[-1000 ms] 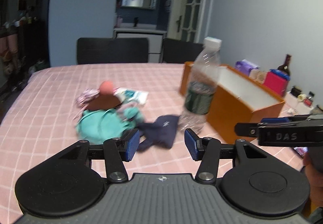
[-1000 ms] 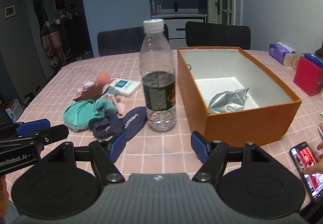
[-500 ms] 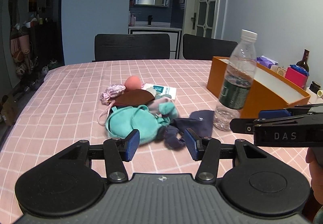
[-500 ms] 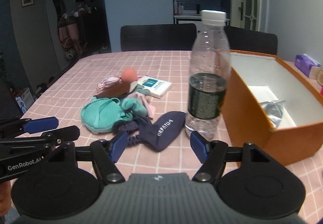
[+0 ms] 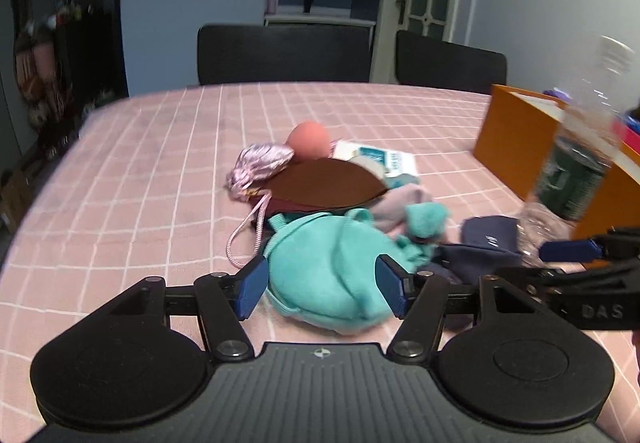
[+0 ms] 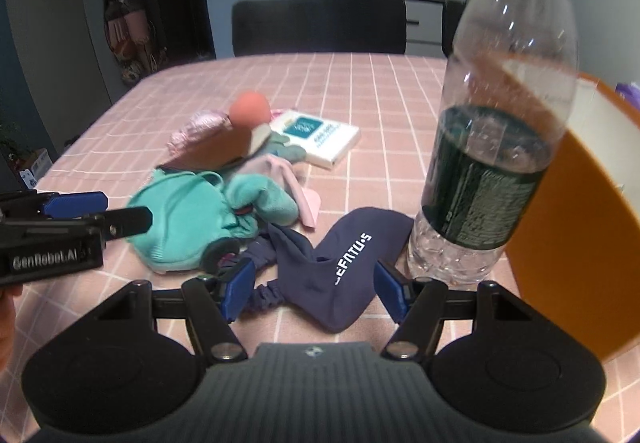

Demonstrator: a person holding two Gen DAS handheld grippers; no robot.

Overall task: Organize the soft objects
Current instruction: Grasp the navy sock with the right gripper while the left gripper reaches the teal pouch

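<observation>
A: Why are both sets of fingers spread wide, holding nothing?

B: Likely lining up — the left gripper (image 5: 320, 285) frames the fleecy teal pouch (image 5: 332, 275), the right gripper (image 6: 314, 285) the limp navy sock (image 6: 340, 263)

A: And the orange box (image 6: 576, 243)?

B: Rigid card, just right of the sock — past the ribbed plastic bottle (image 6: 492, 163) on the tabletop (image 5: 160, 163)

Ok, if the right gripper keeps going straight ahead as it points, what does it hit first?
Probably the navy sock: it lies between the open right gripper fingers, with the bottle just off to the right.
</observation>
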